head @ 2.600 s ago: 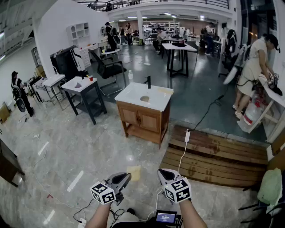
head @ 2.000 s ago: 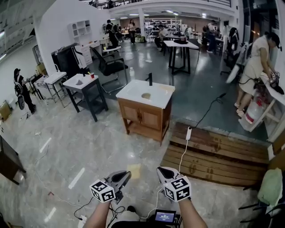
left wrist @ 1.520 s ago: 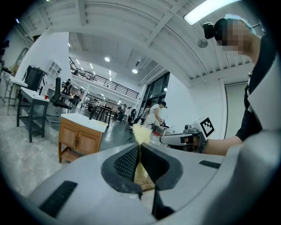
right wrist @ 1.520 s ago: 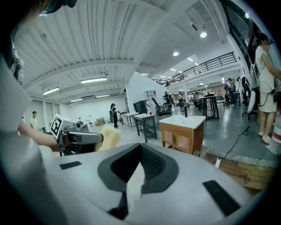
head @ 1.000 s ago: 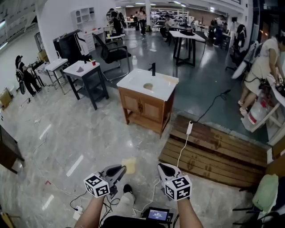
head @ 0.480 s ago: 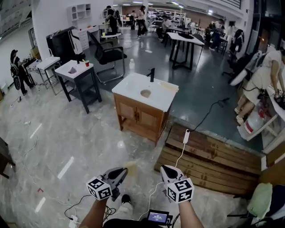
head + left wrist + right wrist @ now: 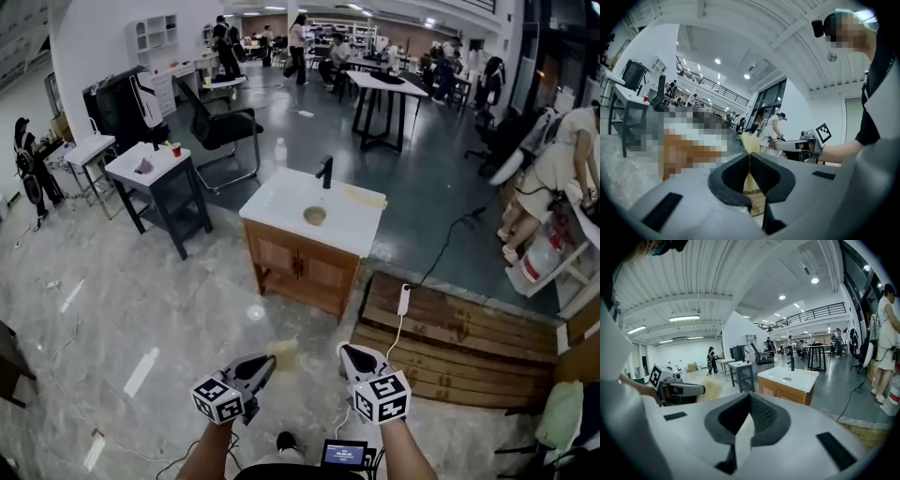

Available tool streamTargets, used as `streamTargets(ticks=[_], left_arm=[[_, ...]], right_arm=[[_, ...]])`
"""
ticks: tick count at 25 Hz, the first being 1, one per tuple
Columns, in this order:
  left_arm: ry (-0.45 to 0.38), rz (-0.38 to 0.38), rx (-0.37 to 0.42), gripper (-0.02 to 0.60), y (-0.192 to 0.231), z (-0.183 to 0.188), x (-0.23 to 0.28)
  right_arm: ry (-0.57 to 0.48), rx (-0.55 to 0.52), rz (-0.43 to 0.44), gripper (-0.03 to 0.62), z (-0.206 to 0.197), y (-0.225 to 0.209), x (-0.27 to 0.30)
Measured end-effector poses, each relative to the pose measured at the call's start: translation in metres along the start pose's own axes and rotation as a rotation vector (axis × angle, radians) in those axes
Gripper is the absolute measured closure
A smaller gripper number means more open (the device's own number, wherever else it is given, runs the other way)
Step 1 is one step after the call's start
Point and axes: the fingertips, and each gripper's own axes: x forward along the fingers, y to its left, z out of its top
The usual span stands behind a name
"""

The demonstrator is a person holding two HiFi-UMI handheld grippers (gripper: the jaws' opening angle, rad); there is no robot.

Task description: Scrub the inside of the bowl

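My left gripper (image 7: 265,362) is shut on a thin yellow sponge (image 7: 283,349), which sticks out past the fingertips; in the left gripper view the sponge (image 7: 749,140) is pinched between the jaws. My right gripper (image 7: 348,352) is shut with nothing in it, and its jaws meet in the right gripper view (image 7: 749,396). Both are held low in front of me, well short of a wooden cabinet with a white sink top (image 7: 277,201) and black tap (image 7: 326,172). A small tan round thing (image 7: 315,215) lies in the basin; I cannot tell what it is.
A wooden pallet (image 7: 459,328) with a white power strip and cable (image 7: 404,300) lies right of the cabinet. A black table (image 7: 155,173) with a red cup stands left, with an office chair (image 7: 230,127) behind. A person (image 7: 562,159) bends at the right edge.
The sink cabinet has come a little nearer and more central in the head view. Both grippers keep the same pose, the sponge still in the left one.
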Motion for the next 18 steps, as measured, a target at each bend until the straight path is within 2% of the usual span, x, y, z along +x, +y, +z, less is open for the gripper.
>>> streamTargets(ticks=[10,18], left_arm=[[0.019,-0.019,-0.003,0.568,0.053,0.015,0.019],[0.035,-0.010,0.008,0.569,0.096,0.029,0.056]], right_arm=[[0.005,0.038,-0.022,0.585,0.011,-0.010,0.050],[-0.019,0.043,0.023,0.585,0.031,-0.029,0.113]])
